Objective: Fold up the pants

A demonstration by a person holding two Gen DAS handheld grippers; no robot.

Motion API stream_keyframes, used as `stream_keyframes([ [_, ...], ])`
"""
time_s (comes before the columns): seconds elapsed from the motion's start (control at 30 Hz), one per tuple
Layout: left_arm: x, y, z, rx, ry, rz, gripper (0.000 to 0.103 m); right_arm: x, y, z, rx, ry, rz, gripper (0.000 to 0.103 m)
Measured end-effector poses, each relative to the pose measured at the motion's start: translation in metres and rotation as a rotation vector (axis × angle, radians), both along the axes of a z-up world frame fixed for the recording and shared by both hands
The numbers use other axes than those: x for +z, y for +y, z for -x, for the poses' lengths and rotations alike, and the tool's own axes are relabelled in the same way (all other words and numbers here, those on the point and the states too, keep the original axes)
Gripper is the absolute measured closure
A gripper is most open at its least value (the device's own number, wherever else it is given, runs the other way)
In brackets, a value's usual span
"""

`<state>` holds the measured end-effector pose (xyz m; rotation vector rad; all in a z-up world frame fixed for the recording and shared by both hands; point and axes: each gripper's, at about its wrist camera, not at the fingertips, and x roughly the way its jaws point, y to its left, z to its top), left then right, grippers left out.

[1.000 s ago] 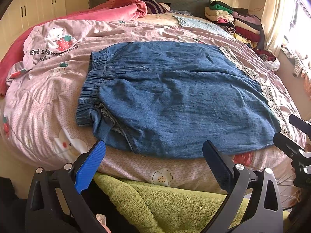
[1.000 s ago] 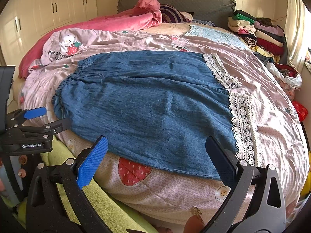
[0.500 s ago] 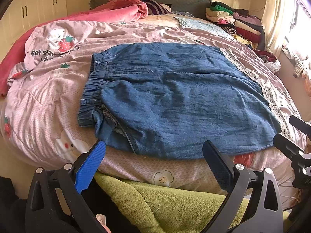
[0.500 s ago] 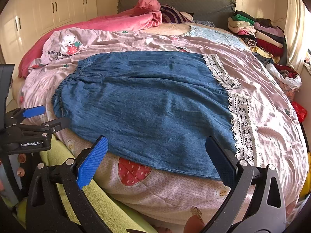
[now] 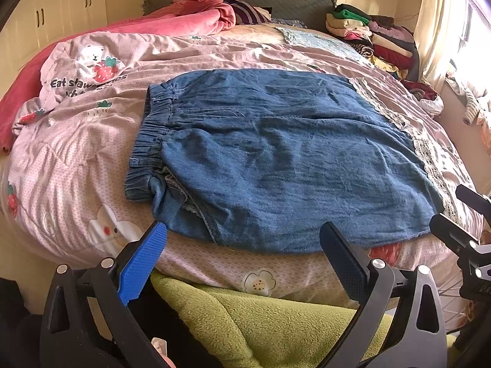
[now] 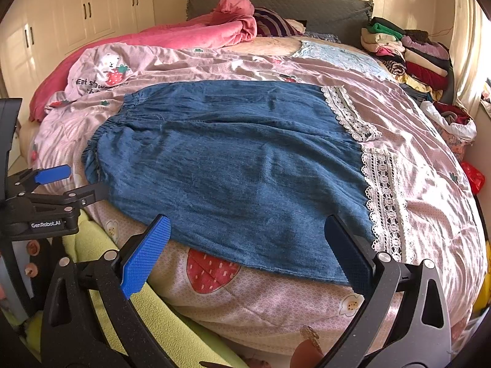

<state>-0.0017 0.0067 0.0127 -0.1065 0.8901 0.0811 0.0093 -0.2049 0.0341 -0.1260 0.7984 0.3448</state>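
Note:
Blue denim pants [image 5: 276, 153] with white lace cuffs [image 6: 383, 196] lie flat on the pink bedspread [image 5: 76, 153], folded lengthwise, elastic waistband [image 5: 150, 141] to the left. They also show in the right wrist view [image 6: 239, 168]. My left gripper [image 5: 242, 245] is open and empty, just short of the pants' near edge by the waist end. My right gripper [image 6: 245, 239] is open and empty at the near edge by the cuff end. The left gripper also shows in the right wrist view [image 6: 70, 181], the right one in the left wrist view [image 5: 460, 217].
A green fleece blanket [image 5: 260, 322] hangs at the bed's near edge. A pink blanket [image 6: 199, 33] lies at the head. A stack of folded clothes [image 6: 408, 52] sits at the far right by the headboard. White cupboards [image 6: 76, 15] stand at the left.
Both grippers have edged slightly forward and up toward the pants. The pants have not moved.

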Motion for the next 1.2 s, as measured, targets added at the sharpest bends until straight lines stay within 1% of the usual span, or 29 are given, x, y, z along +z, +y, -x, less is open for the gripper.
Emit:
stream_keyframes([
  [0.2, -0.001, 0.003, -0.003, 0.006, 0.004, -0.003, 0.004, -0.001, 0.001, -0.005, 0.011, -0.01, -0.002, 0.008],
  [0.37, -0.002, 0.01, -0.009, 0.026, 0.012, -0.003, 0.004, 0.001, 0.006, -0.017, 0.018, -0.008, -0.031, 0.008],
  [0.53, 0.001, 0.023, -0.018, 0.045, 0.012, 0.013, 0.004, 0.005, 0.017, -0.037, 0.047, -0.005, -0.044, 0.008],
  [0.6, 0.002, 0.028, -0.022, 0.048, 0.008, 0.021, 0.004, 0.008, 0.023, -0.047, 0.062, 0.002, -0.068, 0.008],
  [0.77, 0.005, 0.043, -0.036, 0.068, 0.014, 0.008, 0.004, 0.014, 0.037, -0.073, 0.091, 0.004, -0.092, 0.008],
  [0.9, 0.009, 0.059, -0.051, 0.091, 0.019, 0.009, 0.004, 0.019, 0.047, -0.089, 0.097, -0.01, -0.076, 0.008],
  [0.97, 0.013, 0.067, -0.057, 0.1, 0.017, 0.015, 0.004, 0.021, 0.049, -0.098, 0.098, -0.01, -0.088, 0.008],
  [1.2, 0.032, 0.097, -0.089, 0.146, -0.005, 0.042, 0.004, 0.034, 0.059, -0.137, 0.092, -0.037, -0.063, 0.008],
])
